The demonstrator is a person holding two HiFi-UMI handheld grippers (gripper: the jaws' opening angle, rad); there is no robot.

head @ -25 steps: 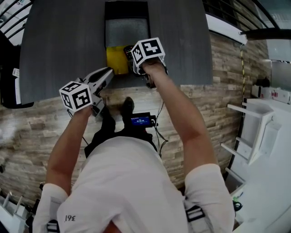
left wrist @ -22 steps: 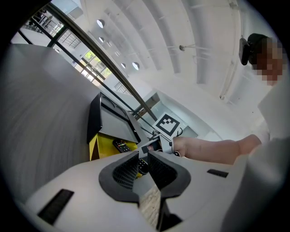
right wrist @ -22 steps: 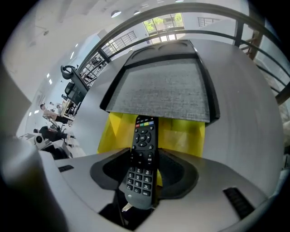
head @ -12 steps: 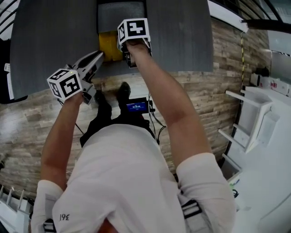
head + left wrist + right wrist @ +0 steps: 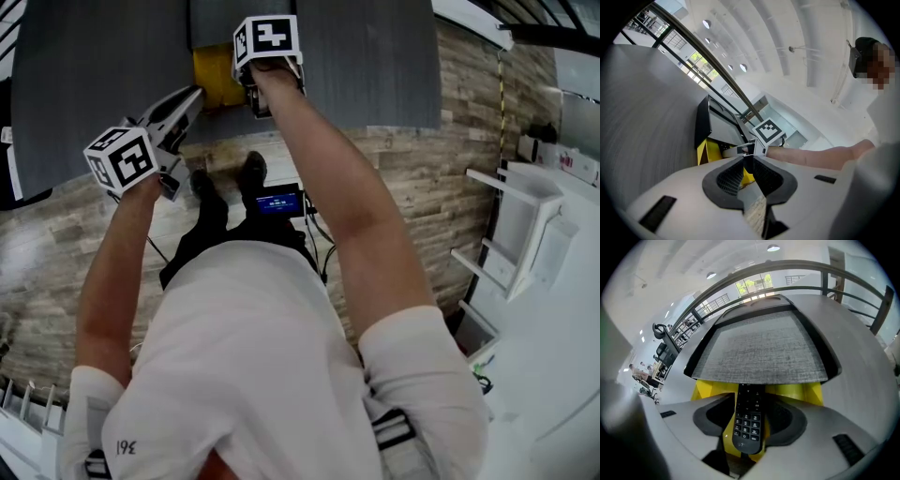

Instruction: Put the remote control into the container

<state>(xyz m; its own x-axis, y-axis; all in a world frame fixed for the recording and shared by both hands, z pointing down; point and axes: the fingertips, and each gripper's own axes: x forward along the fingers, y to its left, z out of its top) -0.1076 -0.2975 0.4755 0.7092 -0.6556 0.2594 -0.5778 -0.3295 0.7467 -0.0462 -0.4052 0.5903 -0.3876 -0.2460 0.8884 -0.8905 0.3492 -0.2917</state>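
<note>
Table [image 5: 94, 75], grey, above wood-plank floor [image 5: 403, 178]; yellow container [image 5: 704, 391] near its edge. Right gripper [image 5: 749, 427] clamps remote [image 5: 749, 418] at container; left gripper [image 5: 747, 161] closed, empty.

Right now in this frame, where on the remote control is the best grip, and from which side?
By its rounded lower end, jaws across the narrow width, coming in from that end along its length. The remote control is long and slim, and the right gripper holds it so, keypad up, leaving the far end free to point at the yellow container.
</note>
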